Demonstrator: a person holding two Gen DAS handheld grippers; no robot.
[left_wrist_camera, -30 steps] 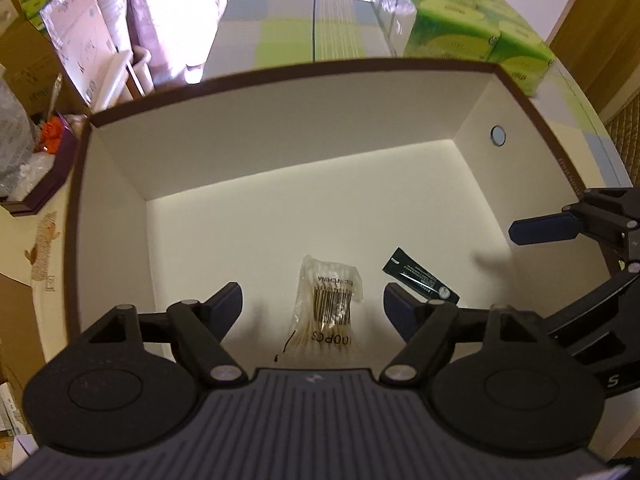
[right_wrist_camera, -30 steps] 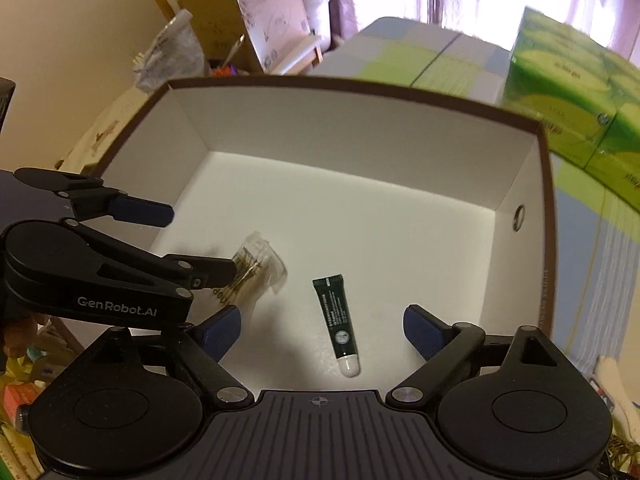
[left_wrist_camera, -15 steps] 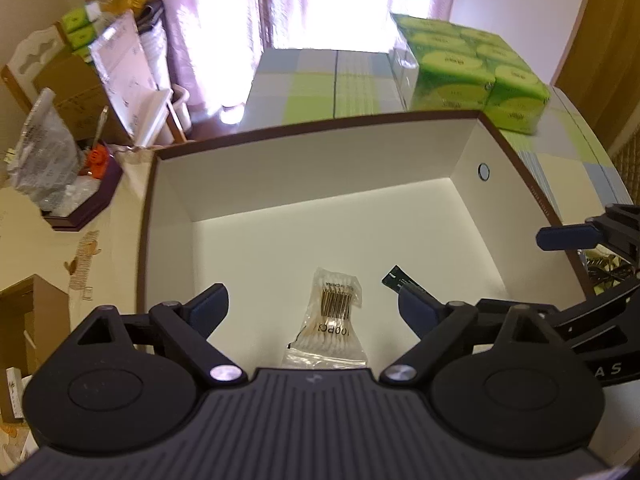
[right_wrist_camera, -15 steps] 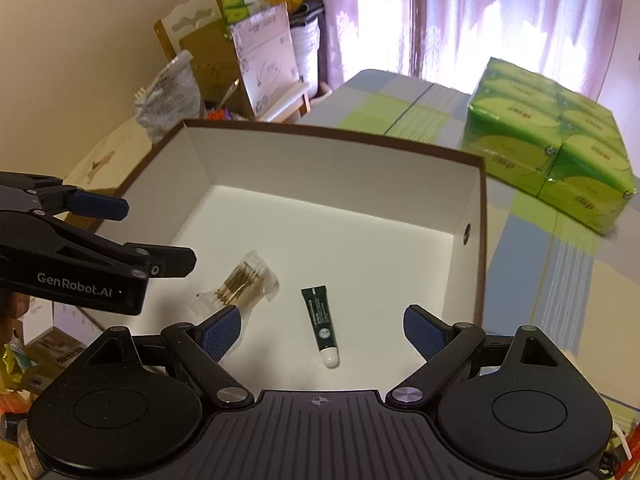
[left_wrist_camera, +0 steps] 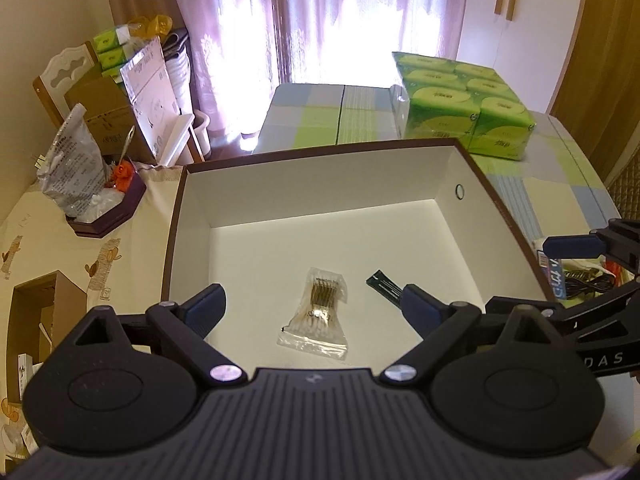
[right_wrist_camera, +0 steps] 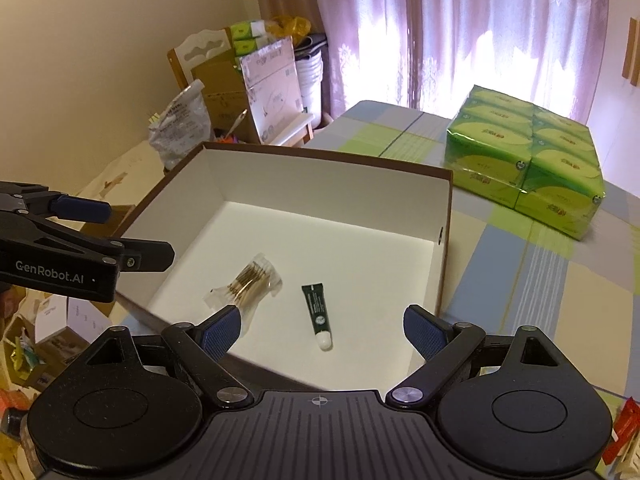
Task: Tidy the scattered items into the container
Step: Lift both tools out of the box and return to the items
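Observation:
A white box with a brown rim (left_wrist_camera: 320, 184) (right_wrist_camera: 328, 190) stands on the table. On its floor lie a clear bag of cotton swabs (left_wrist_camera: 318, 314) (right_wrist_camera: 250, 280) and a dark green tube with a white cap (right_wrist_camera: 316, 312), partly hidden in the left wrist view (left_wrist_camera: 380, 285). My left gripper (left_wrist_camera: 312, 308) hovers open above the box's near edge with nothing between its fingers. My right gripper (right_wrist_camera: 320, 330) is open and empty too, high over the near right side of the box. Each gripper shows at the edge of the other's view.
A green pack of tissue boxes (left_wrist_camera: 460, 104) (right_wrist_camera: 524, 160) sits on the checked tablecloth behind the box. Cardboard boxes, a plastic bag (left_wrist_camera: 72, 168) and a dark tray (left_wrist_camera: 112, 208) crowd the left. Small packets and a black cable (left_wrist_camera: 580, 276) lie right of the box.
Both grippers have risen and pulled back from inside the box, staying open. The swab bag and the tube remain on the box floor.

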